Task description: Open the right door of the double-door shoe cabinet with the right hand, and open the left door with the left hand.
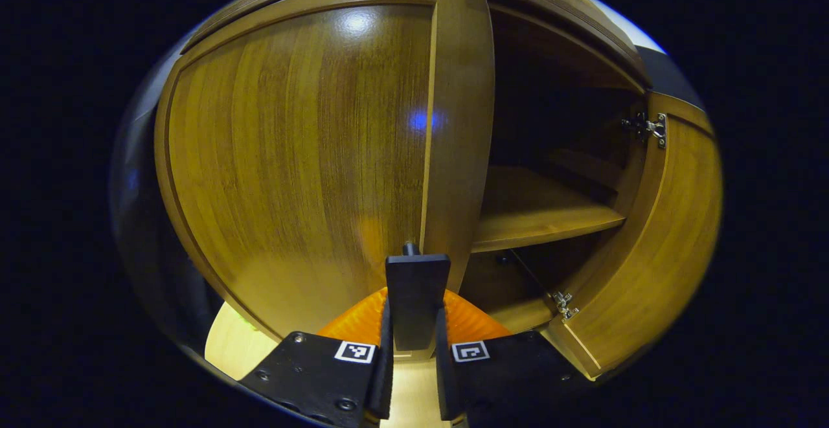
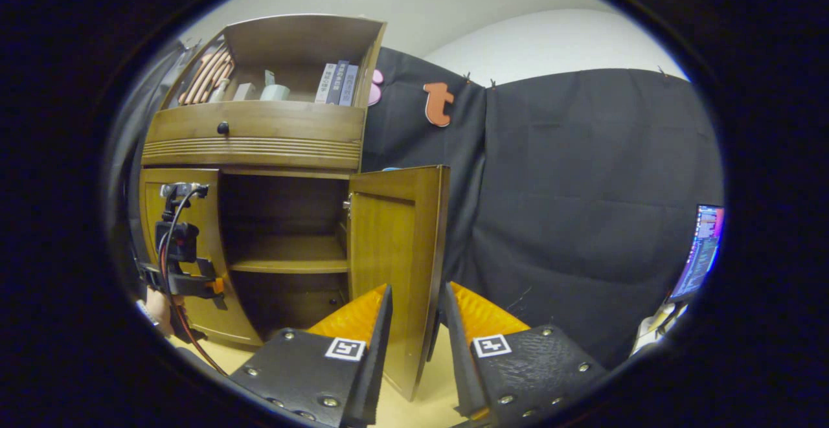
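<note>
The brown left door [image 1: 291, 156] of the shoe cabinet lies close in front of me, at or near its closed position. My left gripper [image 1: 416, 311] is shut on its black handle [image 1: 418, 285], one finger pressing each side. Beyond it the right door [image 1: 654, 253] stands swung wide, baring the inner shelf [image 1: 537, 214]. In the right gripper view that open right door [image 2: 388, 247] juts toward me. Its free edge stands between the spread fingers of my right gripper [image 2: 418, 298], which is open. The left gripper [image 2: 194, 282] shows at the left door [image 2: 155, 195].
Above the doors are a drawer [image 2: 259, 131] with a dark knob and an open shelf holding books [image 2: 337, 83]. A lit monitor [image 2: 703, 250] stands far right. The floor [image 2: 401, 412] is pale wood. A hand [image 2: 152, 305] holds the left gripper.
</note>
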